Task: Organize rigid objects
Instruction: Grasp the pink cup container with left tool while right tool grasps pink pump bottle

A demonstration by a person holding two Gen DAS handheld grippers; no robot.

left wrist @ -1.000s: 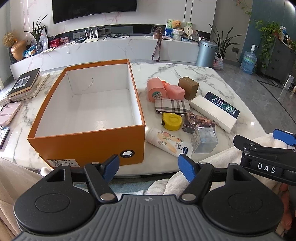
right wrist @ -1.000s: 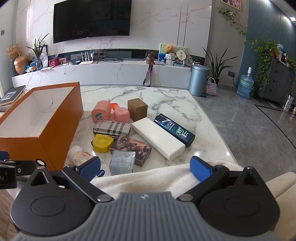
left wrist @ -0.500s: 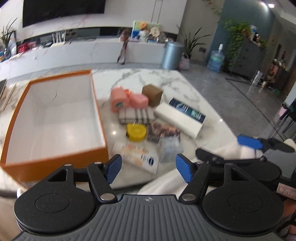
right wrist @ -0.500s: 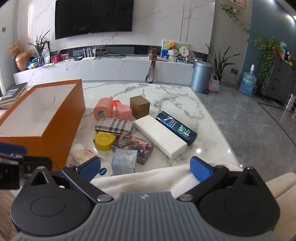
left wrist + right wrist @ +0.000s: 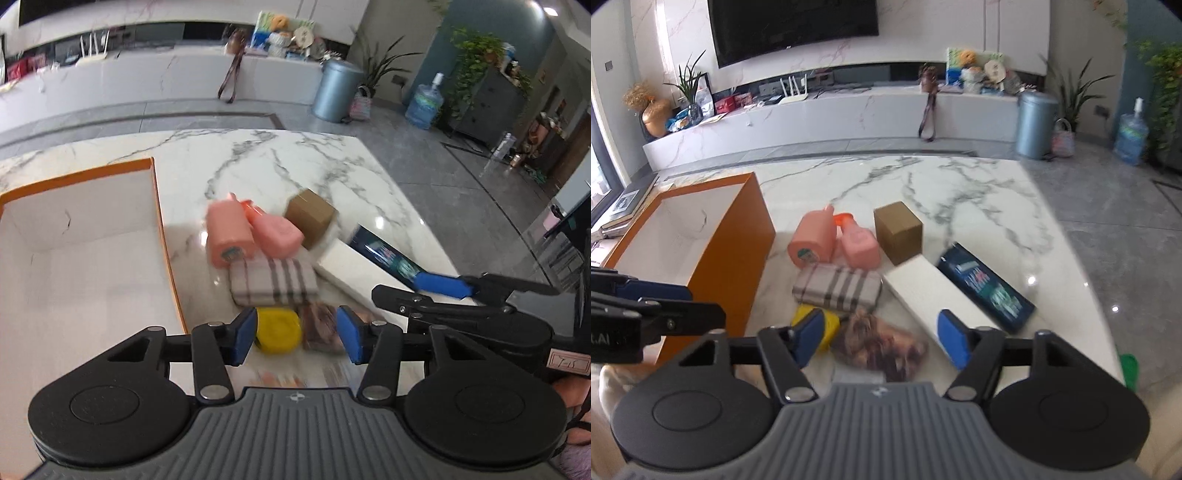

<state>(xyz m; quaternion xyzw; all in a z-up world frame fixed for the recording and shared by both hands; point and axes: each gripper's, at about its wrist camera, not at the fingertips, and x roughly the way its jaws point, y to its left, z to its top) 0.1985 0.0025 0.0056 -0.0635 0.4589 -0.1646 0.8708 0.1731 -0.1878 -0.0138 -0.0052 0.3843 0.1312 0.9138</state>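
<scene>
1. Left wrist view is showing the left gripper (image 5: pixel 295 334) hanging with its jaws wide and nothing between them, low over the near edge of the pile on the marble table (image 5: pixel 295 158).
2. The yellow round case (image 5: pixel 279 330) is sitting right in line with that gap, with the dark picture box (image 5: pixel 321 328) touching its right side and the plaid wallet (image 5: pixel 273 282) lying just behind.
3. The right gripper (image 5: pixel 882 338) is also standing wide and carrying nothing; it is pointing over the picture box, beside the long white box (image 5: pixel 923 295) and the dark blue box (image 5: pixel 986 286).
4. The orange box (image 5: pixel 162 236) is waiting open and bare inside, to the left of the pile, so I judge nothing has been packed yet.
5. Two pink bottles (image 5: pixel 834 240) and a brown cube box (image 5: pixel 899 234) are lying farther back, close together.
6. What I am worrying about:
   - the things are packed tight, so a finger coming down beside the yellow case could be nudging the picture box or wallet instead of seating cleanly;
   - both grippers are hovering near the same spot and could be knocking into each other;
   - the round case could be slipping out of flat pads.
</scene>
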